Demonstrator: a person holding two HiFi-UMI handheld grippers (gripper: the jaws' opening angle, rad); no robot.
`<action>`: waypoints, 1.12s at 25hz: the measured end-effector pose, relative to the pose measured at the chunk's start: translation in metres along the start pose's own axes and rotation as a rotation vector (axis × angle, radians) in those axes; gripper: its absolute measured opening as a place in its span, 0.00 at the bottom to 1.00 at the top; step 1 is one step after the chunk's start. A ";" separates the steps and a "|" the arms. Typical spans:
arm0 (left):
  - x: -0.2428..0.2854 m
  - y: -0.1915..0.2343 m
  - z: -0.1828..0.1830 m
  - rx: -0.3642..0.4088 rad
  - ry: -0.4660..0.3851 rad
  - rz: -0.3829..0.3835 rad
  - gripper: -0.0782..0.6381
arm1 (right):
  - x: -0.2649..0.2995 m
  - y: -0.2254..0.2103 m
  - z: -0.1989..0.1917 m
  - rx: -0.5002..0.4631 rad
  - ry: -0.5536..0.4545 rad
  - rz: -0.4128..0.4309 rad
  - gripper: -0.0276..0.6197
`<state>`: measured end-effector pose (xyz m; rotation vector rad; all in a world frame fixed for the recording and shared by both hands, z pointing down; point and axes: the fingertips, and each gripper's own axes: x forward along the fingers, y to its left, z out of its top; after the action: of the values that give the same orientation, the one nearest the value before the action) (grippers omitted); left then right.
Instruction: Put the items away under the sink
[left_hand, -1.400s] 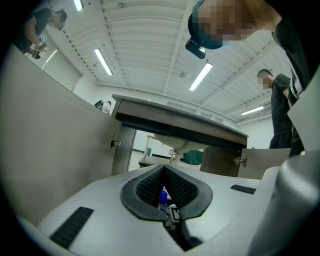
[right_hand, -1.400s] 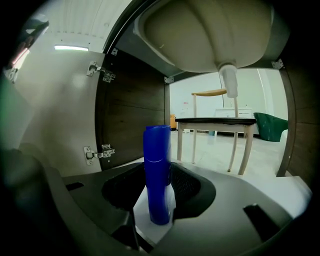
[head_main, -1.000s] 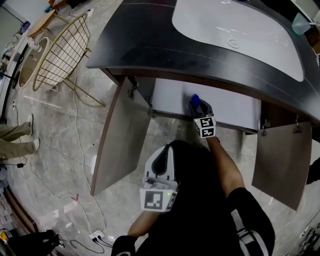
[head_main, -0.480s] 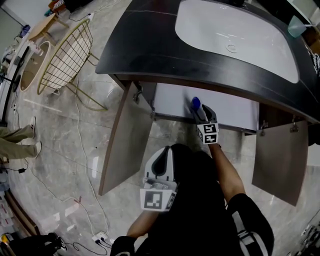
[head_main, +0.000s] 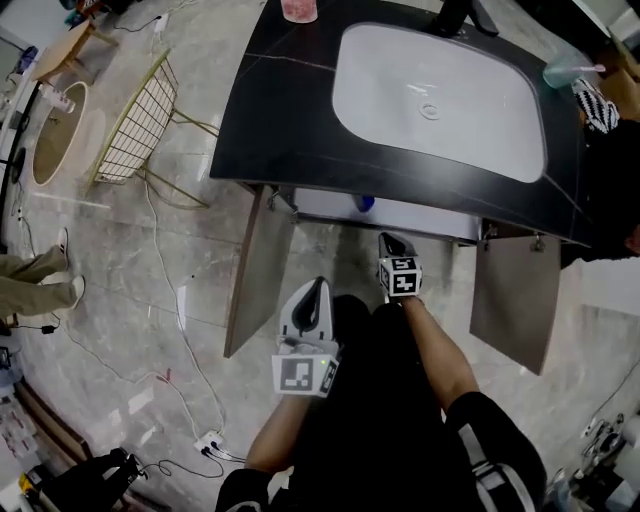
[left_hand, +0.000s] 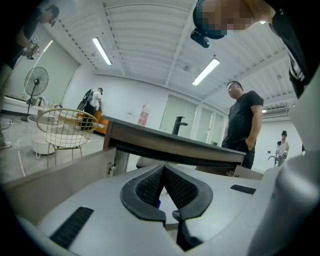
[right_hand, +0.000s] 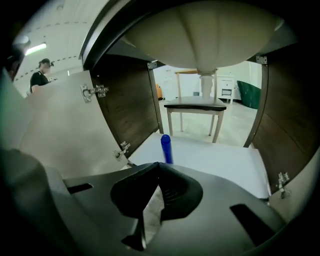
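Blue bottle (right_hand: 166, 148) stands upright near cabinet floor's front edge under sink (head_main: 440, 95). Our right gripper (right_hand: 158, 164) and left gripper (left_hand: 163, 165) are clenched, empty. We judge this placing done; next is another item or the doors (head_main: 258, 270).

**Marble floor, dark vanity, strip-lit ceiling**

In the head view, grey veined marble floor (head_main: 120, 250) fills the left side, crossed by thin cables (head_main: 170, 330). A black worktop (head_main: 270, 110) with a white sink (head_main: 440, 100) spans the top. Below it, two cabinet doors (head_main: 258, 270) stand open. A gold wire chair (head_main: 140, 120) sits at the upper left. The left gripper view shows strip lights (left_hand: 101, 50) on a white ceiling.
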<state>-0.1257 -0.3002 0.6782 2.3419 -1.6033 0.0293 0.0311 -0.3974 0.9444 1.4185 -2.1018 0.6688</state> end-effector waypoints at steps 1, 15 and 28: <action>-0.005 -0.004 0.012 -0.006 0.011 0.008 0.13 | -0.016 0.004 0.004 0.007 0.022 0.003 0.06; -0.150 -0.131 0.187 -0.027 0.013 0.096 0.13 | -0.293 0.066 0.076 0.010 0.086 0.069 0.06; -0.305 -0.253 0.280 -0.051 -0.026 0.117 0.13 | -0.558 0.127 0.146 -0.036 -0.083 0.136 0.06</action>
<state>-0.0515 -0.0115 0.2953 2.2172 -1.7311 -0.0163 0.0712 -0.0685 0.4551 1.3135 -2.2800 0.6305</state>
